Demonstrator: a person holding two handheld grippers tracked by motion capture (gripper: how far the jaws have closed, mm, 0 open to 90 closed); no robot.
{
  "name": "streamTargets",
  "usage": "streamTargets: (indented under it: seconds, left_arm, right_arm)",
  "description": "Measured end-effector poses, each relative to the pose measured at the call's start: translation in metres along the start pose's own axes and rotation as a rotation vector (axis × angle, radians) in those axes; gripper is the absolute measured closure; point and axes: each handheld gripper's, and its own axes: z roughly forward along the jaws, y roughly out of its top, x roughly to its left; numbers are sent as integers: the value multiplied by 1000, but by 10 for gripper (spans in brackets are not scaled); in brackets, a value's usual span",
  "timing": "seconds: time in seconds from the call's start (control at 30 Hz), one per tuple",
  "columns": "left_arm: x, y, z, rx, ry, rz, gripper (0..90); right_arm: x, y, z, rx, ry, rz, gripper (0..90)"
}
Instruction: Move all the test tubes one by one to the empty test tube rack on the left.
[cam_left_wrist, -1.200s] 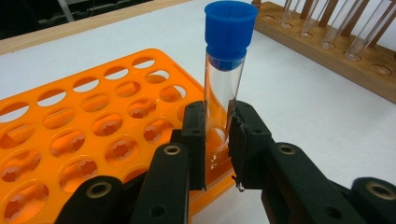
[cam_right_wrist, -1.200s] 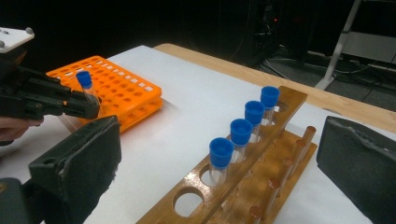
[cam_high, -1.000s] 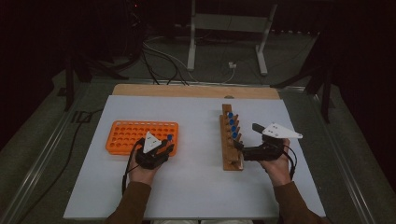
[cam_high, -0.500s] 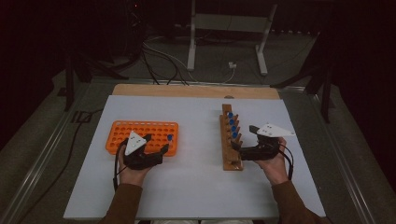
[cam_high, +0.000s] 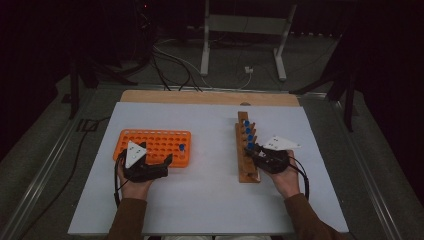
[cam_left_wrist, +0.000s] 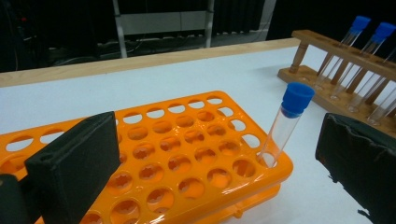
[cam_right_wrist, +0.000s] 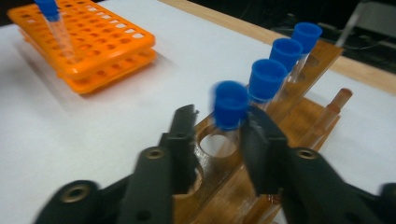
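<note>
1. Fingers (cam_right_wrist: 254, 135) of your right gripper (cam_right_wrist: 219, 126) have just been closing around the nearest blue-capped tube (cam_right_wrist: 229, 105) in the wooden rack (cam_high: 245, 160). One pad sits against the glass and the other is just beside it with a sliver of gap, so treat the grip as not yet firm
2. On the white table (cam_high: 210, 200), the wooden rack stands free and nothing pins it. If you pull the tube at a slant, it will likely bind in its hole and drag or tip the whole rack
3. The orange rack (cam_high: 155, 142) lies well apart from the wooden one, so the tube has a long carry ahead. A weak pinch on smooth glass could let it slip and roll away
4. Your left gripper (cam_left_wrist: 219, 149) hangs just in front of the orange rack. Its jaws have just been opening and now stand wide apart, and the pads (cam_left_wrist: 74, 163) hold nothing
5. A delivered tube (cam_left_wrist: 285, 121) leans in a corner hole between those open jaws, touching neither. Swing that hand sideways and a pad could knock it over
6. The neighbouring tube (cam_right_wrist: 266, 79) stands close behind the one you are gripping, so lift straight up or your jaw will likely clip its cap
</note>
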Motion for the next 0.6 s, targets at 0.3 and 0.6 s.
streamTargets:
  seconds: [0.3, 0.6]
  left_arm:
    - [-2, 0, 3, 5, -2, 7, 8]
    - [-2, 0, 3, -8, -22, -21, 7]
  right_arm:
    - [5, 1, 7, -12, -42, 10, 759]
    - [6, 5, 1, -27, -35, 22, 766]
